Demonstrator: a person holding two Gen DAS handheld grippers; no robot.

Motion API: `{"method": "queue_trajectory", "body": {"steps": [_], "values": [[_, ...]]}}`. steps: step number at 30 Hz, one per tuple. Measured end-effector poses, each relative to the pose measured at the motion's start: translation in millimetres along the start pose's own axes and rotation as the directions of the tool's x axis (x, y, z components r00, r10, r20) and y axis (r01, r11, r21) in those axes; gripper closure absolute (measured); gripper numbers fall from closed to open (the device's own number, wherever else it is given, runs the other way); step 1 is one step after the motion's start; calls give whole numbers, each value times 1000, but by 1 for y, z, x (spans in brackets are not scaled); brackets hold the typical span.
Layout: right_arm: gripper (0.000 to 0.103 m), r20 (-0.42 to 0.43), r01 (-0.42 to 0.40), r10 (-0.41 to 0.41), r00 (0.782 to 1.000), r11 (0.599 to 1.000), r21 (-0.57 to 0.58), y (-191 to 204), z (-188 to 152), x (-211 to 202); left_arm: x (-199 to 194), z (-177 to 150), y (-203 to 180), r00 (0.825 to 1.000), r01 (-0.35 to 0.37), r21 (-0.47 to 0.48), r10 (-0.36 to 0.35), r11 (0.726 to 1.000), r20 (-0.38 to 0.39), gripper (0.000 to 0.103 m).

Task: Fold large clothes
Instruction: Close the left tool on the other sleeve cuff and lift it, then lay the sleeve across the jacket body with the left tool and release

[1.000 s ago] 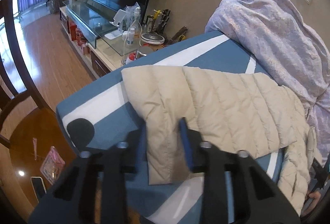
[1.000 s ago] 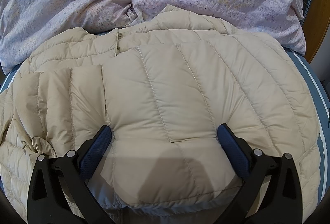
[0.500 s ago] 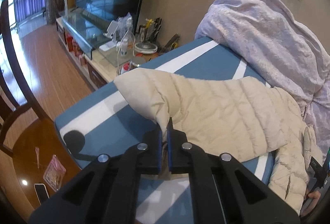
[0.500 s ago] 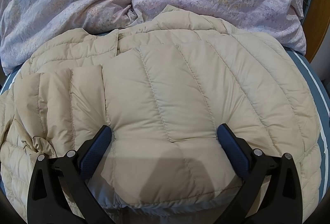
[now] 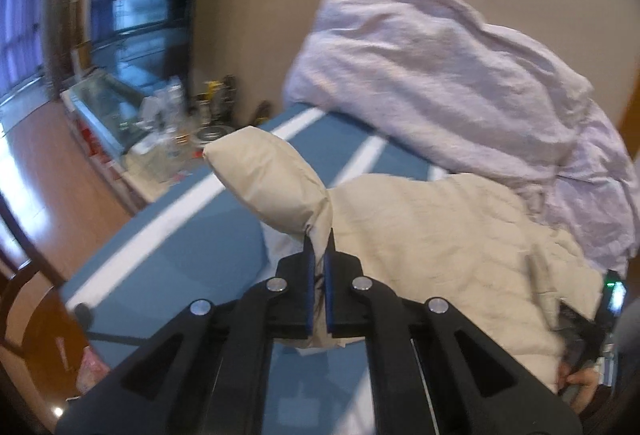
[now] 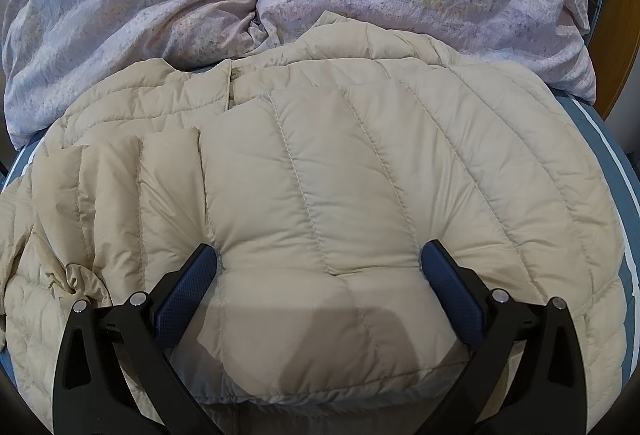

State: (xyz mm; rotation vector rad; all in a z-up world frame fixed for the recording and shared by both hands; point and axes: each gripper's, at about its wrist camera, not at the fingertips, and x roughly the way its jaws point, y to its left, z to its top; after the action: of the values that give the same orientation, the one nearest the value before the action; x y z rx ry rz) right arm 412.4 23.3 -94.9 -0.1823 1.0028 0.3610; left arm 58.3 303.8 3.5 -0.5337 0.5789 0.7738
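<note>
A bed point(image 5: 188, 267) with a blue, white-striped cover fills the room's foreground, and a crumpled lilac duvet point(image 5: 440, 75) is heaped against the beige wall beyond both hand-held grippers. Ahead and to the left of the left one, a low glass-topped TV cabinet point(image 5: 108, 115) carries a clutter of bottles and small items, too blurred to name.

The beige down jacket point(image 6: 340, 195) lies spread on the bed, its collar end reaching the duvet. The left hand-held gripper point(image 5: 319, 247) is clamped on the jacket's sleeve point(image 5: 272, 183), its blue pads pressed nearly together with a fold of fabric pinched between them. A second ago the jaws stood apart over the flat sleeve; half a second ago they had closed on its edge; now the sleeve is lifted clear of the bed, its cuff end sticking up and away to the left of the fingertips, and the view is smeared, probably by motion.

The right hand-held gripper point(image 6: 320, 267) has not changed through all three moments: its jaws stay wide apart, pressed down on the quilted body of the jacket, with a padded panel bulging up between the two blue pads point(image 6: 188, 283).
</note>
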Motion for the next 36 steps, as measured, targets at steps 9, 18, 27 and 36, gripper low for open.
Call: {"method": "queue_trajectory", "body": {"steps": [9, 18, 27, 36], "values": [[1, -26, 11, -11, 1000, 1000, -14, 4, -8, 2, 15, 10, -128, 971, 236, 125, -230, 964, -64, 99], [1, -68, -32, 31, 997, 999, -7, 2, -14, 4, 39, -5, -232, 913, 397, 173, -368, 901, -177, 99], [1, -29, -103, 105, 994, 993, 62, -25, -21, -19, 48, -32, -322, 826, 545, 182, -487, 818, -284, 99], [1, 36, -51, 46, 998, 989, 138, -73, -29, -46, 66, -77, -369, 749, 613, 185, -490, 768, -445, 88]]}}
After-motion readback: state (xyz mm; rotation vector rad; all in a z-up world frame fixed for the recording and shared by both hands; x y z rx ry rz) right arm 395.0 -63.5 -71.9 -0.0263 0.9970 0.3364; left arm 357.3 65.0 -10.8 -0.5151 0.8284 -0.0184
